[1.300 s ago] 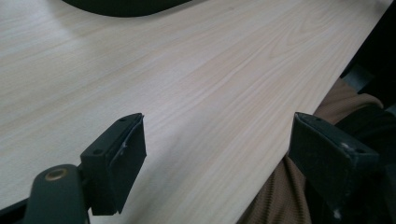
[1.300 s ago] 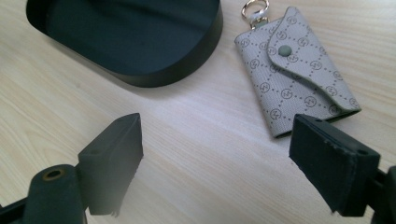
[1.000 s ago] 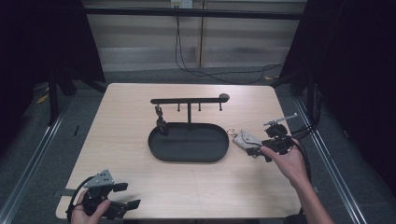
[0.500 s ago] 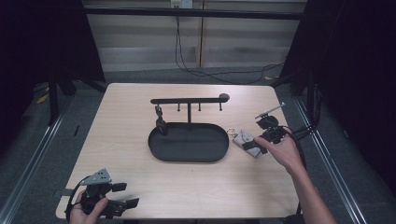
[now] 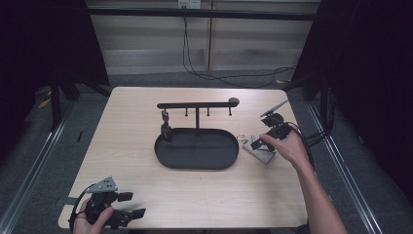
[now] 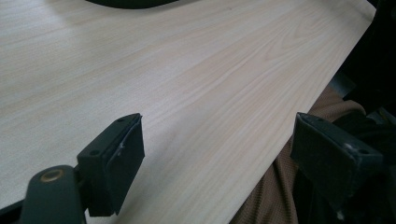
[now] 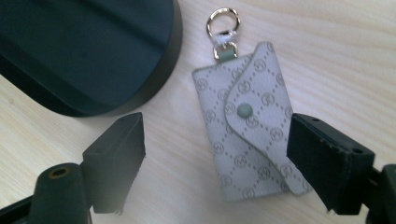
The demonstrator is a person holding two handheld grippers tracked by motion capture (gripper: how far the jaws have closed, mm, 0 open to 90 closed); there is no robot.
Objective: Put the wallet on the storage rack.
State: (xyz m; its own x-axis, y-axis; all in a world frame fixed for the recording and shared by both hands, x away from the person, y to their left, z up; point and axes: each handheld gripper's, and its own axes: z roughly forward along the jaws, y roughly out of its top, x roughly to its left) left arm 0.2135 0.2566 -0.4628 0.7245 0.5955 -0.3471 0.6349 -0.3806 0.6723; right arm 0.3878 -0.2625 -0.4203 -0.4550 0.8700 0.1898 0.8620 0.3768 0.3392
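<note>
While the key pouch lies flat on the table, these are the readings:

Key pouch (image 7: 247, 126): pale grey, patterned with monograms, flap snapped shut, metal ring (image 7: 223, 21) at its far end in the right gripper view. It lies on the table (image 5: 136, 112) just beside the right end of the tray (image 5: 197, 148), apart from its rim. In the high view the pouch (image 5: 259, 149) sits partly under the right hand.

Right gripper (image 7: 215, 158): jaws apart with the pouch between them; the right pad (image 7: 327, 158) looks near the pouch's lower edge, but I cannot tell whether it touches; the left pad stands clear. Nothing is gripped yet. In the high view the gripper (image 5: 265, 141) points toward the tray.

What has just changed: since a second ago the right hand has slid inward along the table's right side and now hovers over the pouch; its jaws have just been closing, with the pouch between them.

Meaning for the work: likely the approach to a pick-up, and the grasp is not yet made.

Stand: a black rail (image 5: 195, 104) with pegs rises behind the tray; a small dark item (image 5: 166, 127) hangs at its left end. Probably the pouch's ring is meant for a peg.

Left gripper (image 5: 124, 219): parked at the table's near left corner, jaws wide apart and empty; same place as before.
</note>
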